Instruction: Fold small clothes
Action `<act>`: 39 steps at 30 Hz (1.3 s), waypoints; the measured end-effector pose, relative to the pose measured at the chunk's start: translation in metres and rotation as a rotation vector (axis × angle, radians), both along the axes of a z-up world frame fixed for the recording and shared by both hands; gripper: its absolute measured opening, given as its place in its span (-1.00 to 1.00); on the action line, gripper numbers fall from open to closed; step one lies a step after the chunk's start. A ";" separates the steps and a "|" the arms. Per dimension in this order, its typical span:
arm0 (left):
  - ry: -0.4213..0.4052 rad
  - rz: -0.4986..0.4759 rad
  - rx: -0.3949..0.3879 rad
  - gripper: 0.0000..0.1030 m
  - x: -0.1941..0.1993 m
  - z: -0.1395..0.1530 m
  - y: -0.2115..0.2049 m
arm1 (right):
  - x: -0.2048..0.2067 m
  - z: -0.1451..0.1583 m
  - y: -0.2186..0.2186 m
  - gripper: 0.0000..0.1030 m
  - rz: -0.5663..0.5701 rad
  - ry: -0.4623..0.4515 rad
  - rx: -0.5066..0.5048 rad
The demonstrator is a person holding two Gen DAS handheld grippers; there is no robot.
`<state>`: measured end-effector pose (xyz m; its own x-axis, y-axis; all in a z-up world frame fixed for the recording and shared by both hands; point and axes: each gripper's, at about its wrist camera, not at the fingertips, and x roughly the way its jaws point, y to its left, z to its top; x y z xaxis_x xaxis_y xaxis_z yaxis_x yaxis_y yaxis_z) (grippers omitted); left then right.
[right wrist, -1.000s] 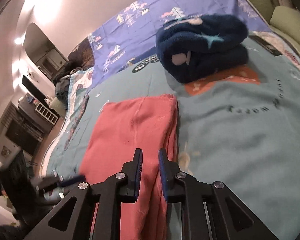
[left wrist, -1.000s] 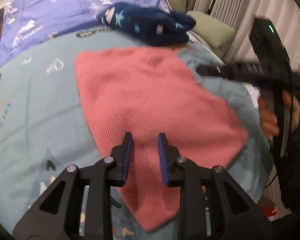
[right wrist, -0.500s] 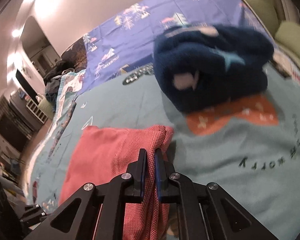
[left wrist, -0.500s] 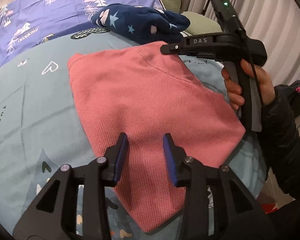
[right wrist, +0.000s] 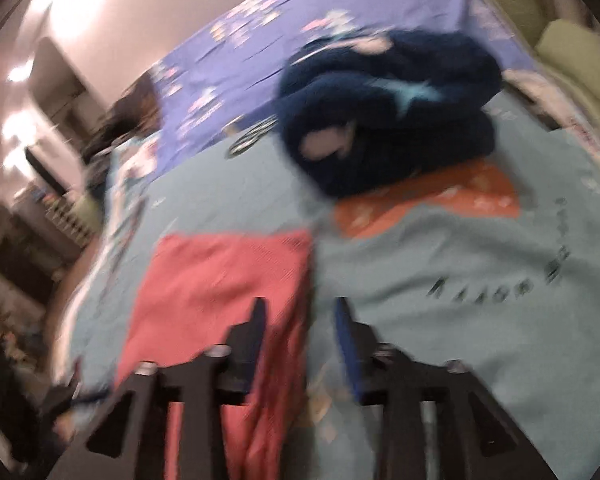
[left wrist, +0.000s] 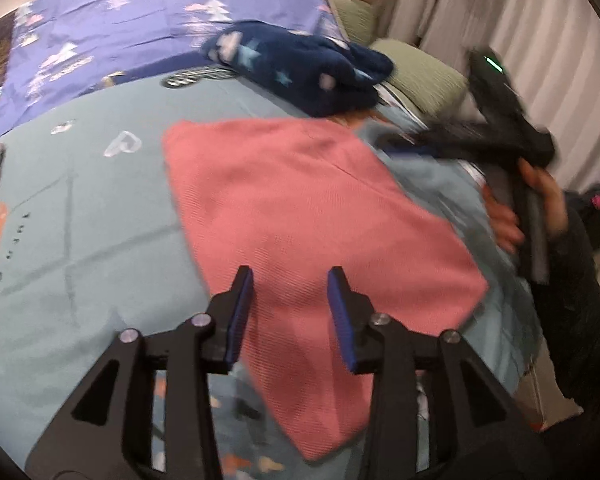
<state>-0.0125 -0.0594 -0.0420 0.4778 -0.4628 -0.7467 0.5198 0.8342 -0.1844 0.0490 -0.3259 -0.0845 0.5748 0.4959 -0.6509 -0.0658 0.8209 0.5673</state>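
Note:
A salmon-pink knit garment (left wrist: 316,216) lies folded flat on the light-blue bedspread (left wrist: 80,208). It also shows in the right wrist view (right wrist: 220,280). My left gripper (left wrist: 290,304) is open and empty, hovering over the garment's near edge. My right gripper (right wrist: 300,328) is open and empty, above the garment's right edge; in the left wrist view it (left wrist: 412,146) is blurred at the right beside the garment's far corner.
A folded dark-blue star-patterned fleece (left wrist: 300,68) lies behind the pink garment, also in the right wrist view (right wrist: 392,112). A purple patterned sheet (left wrist: 120,40) covers the far bed. Green pillows (left wrist: 416,76) and curtains are at the right. The bed edge is near right.
My right gripper, shut on the garment's far corner half a second ago, has opened and pulled back. My left gripper has opened wider. The garment lies flat.

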 end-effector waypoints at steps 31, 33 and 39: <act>0.154 -0.040 -0.158 0.32 0.065 -0.042 0.007 | 0.000 -0.040 0.035 0.10 0.293 0.025 0.223; 0.149 -0.045 -0.151 0.32 0.069 -0.043 0.004 | -0.004 -0.040 0.027 -0.04 0.285 0.022 0.210; 0.054 -0.059 -0.091 -0.29 0.065 -0.030 -0.004 | -0.011 -0.032 0.031 -0.50 0.221 0.003 0.156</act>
<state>0.0522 -0.0634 -0.0723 0.4080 -0.5559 -0.7242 0.5545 0.7811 -0.2872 0.0384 -0.2945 -0.1161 0.4399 0.7036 -0.5580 -0.2317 0.6893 0.6864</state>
